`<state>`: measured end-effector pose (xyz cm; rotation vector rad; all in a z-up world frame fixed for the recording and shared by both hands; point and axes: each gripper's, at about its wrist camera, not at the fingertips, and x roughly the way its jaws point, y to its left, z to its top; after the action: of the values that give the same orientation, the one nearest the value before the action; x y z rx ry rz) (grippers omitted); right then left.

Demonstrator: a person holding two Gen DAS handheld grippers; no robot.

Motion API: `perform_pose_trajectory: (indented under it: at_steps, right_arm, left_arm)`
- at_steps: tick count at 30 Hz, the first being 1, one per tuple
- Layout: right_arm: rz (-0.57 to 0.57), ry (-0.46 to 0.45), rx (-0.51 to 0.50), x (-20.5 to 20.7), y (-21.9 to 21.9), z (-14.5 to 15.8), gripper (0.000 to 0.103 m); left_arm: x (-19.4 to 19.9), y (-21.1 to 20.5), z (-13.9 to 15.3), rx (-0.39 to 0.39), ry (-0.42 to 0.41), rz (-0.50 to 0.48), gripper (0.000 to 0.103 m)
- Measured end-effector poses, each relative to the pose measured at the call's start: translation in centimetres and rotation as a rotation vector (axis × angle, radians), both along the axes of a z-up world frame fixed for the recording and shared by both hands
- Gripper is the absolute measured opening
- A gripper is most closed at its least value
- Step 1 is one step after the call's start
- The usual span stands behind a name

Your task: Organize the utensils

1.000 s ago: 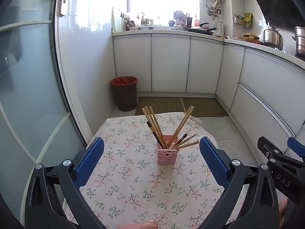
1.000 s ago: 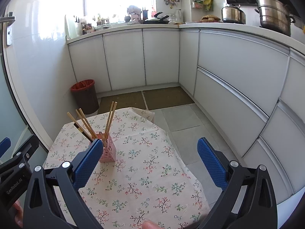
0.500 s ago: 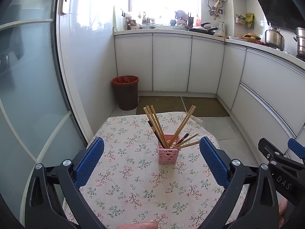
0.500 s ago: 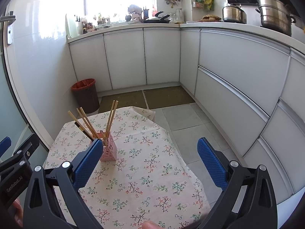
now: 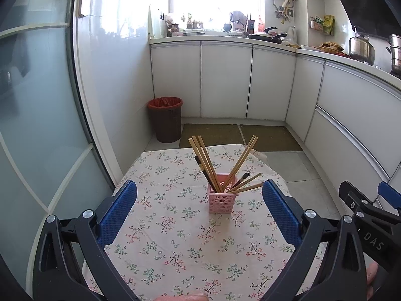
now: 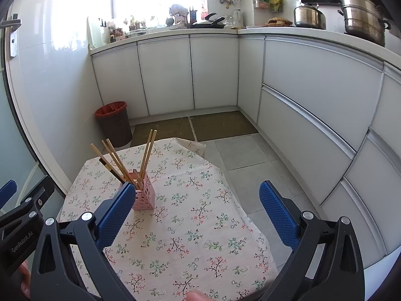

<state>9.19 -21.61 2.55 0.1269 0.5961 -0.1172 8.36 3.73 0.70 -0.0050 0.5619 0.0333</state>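
Judging step, left wrist view: near the end or done; all visible chopsticks stand in the holder, none seen loose on the cloth.
Left gripper (image 5: 199, 209): spread wide, nothing between the blue pads, held above the near part of the table.
Holder: small pink perforated plastic square basket (image 5: 222, 200), upright on the floral-print tablecloth (image 5: 175, 245), ahead of and between the left fingers.
Utensils: bundle of light wooden chopsticks (image 5: 204, 161) fanned left and right out of the basket, a few dark-tipped ones leaning low to the right.
Right gripper: black frame and blue pad edge (image 5: 388, 195) at the far right, apart from the basket.
Next move, as a guess: at most gathering the low-leaning sticks upright, which calls for a light pinch without tipping the basket.
Surroundings: dark brown bin with red liner (image 5: 165, 119) on the floor beyond the table, white cabinets behind.

Right wrist view: right gripper (image 6: 195, 210) released, empty.
Basket there (image 6: 144, 197): just beside and partly behind the left blue pad; touching or not, cannot tell.
In the way: nothing on the cloth; the splayed sticks themselves crowd any approach from above.
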Motion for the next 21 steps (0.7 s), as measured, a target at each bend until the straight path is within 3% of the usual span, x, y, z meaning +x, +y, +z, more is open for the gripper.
perform_pose_trajectory:
  at_steps: [11,21]
  right_arm:
    - [0.006,0.008,0.004,-0.01,-0.2,-0.06,0.096]
    - [0.0,0.013,0.012,0.09,-0.58,-0.1,0.096]
  left_arm:
    - [0.04,-0.18,-0.27,0.019,0.004,-0.003,0.096]
    - [-0.15,-0.58,-0.42,0.028,-0.019,-0.028,0.09]
